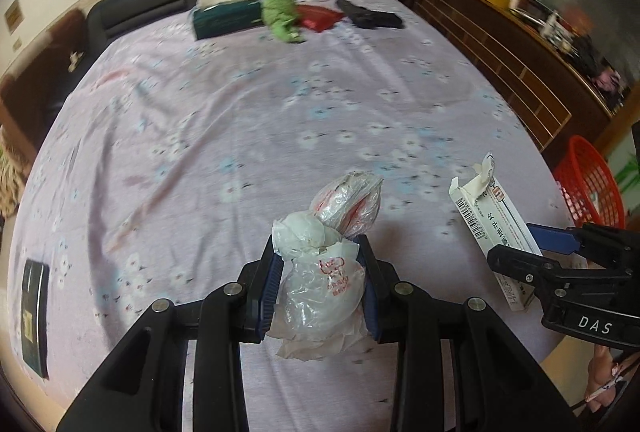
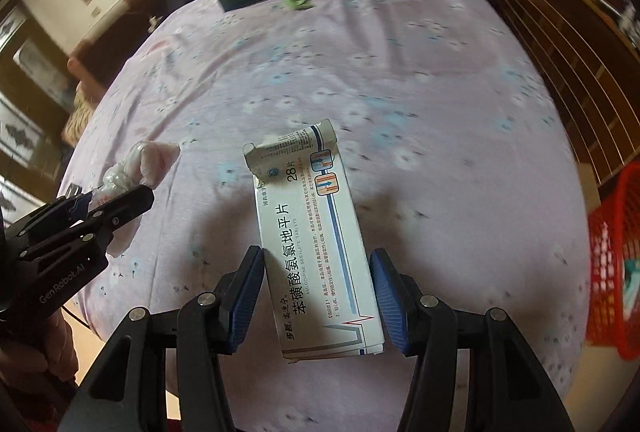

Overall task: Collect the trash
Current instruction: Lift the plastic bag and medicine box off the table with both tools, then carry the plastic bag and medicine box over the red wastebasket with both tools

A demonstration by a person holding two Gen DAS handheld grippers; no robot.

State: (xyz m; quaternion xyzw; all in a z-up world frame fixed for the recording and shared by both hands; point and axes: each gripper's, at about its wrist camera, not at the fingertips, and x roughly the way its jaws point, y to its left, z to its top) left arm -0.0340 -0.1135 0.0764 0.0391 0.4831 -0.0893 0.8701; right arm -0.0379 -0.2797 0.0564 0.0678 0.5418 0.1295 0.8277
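Observation:
My left gripper (image 1: 318, 244) is shut on a crumpled clear plastic bag with red print (image 1: 324, 272), held above the lilac flowered bedsheet (image 1: 240, 112). In the right wrist view the same bag (image 2: 140, 164) bulges out of the left gripper (image 2: 116, 192) at the left edge. My right gripper (image 2: 316, 254) is shut on a white medicine box with a torn top flap (image 2: 308, 212), lifted off the sheet with its shadow below. In the left wrist view, the box (image 1: 486, 208) and right gripper (image 1: 516, 242) are at the right. A red mesh basket (image 1: 588, 184) (image 2: 616, 252) stands off the bed's right side.
At the bed's far end lie a teal tissue box (image 1: 224, 16), a green cloth (image 1: 280, 14), a red item (image 1: 320, 17) and a black item (image 1: 370, 16). A dark flat box (image 1: 34, 316) sits near the left edge. A wooden cabinet (image 1: 500, 64) runs along the right.

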